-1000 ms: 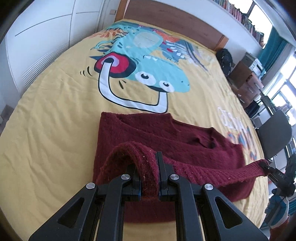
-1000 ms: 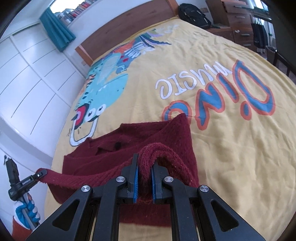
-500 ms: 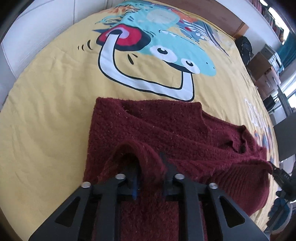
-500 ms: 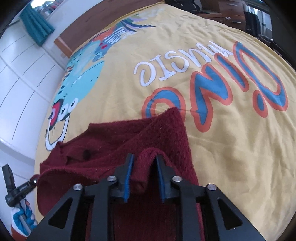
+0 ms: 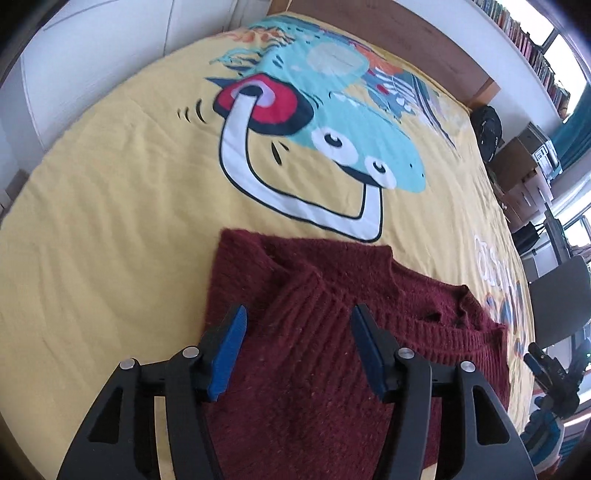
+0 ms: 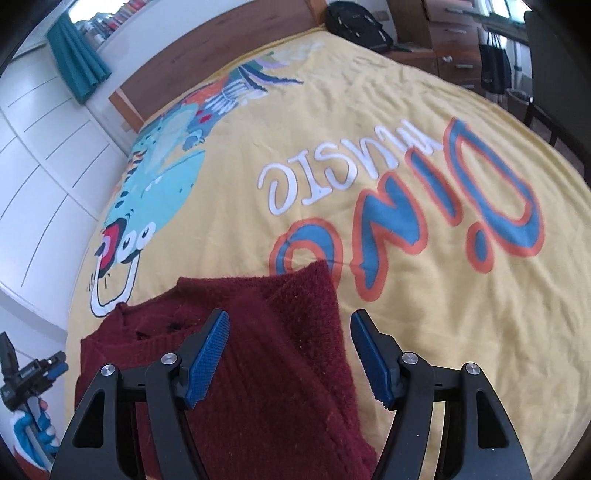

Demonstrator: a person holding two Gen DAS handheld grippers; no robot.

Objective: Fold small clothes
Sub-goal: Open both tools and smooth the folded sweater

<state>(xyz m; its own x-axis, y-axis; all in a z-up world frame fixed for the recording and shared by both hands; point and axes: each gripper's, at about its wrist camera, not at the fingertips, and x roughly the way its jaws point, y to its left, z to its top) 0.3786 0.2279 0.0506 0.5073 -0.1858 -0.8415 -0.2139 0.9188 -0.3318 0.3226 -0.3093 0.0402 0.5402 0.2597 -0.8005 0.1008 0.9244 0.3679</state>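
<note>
A dark red knitted sweater (image 5: 325, 332) lies folded on the yellow dinosaur bedspread (image 5: 110, 229), its ribbed hem laid over the body near the neckline. My left gripper (image 5: 297, 350) is open and empty just above the sweater's left part. In the right wrist view the same sweater (image 6: 266, 354) lies under my right gripper (image 6: 290, 356), which is open and empty over its right side. The left gripper also shows at the right wrist view's lower left (image 6: 33, 373).
The bedspread (image 6: 406, 184) reaches to a wooden headboard (image 5: 388, 33). White wardrobe doors (image 6: 33, 177) stand on the left. A black backpack (image 5: 489, 127), wooden drawers (image 6: 454, 40) and a dark chair (image 5: 561, 284) stand past the bed's right side.
Both grippers carried the sweater's hem forward over the body, laid it down and opened. The folded edge now rests flat near the neckline.
</note>
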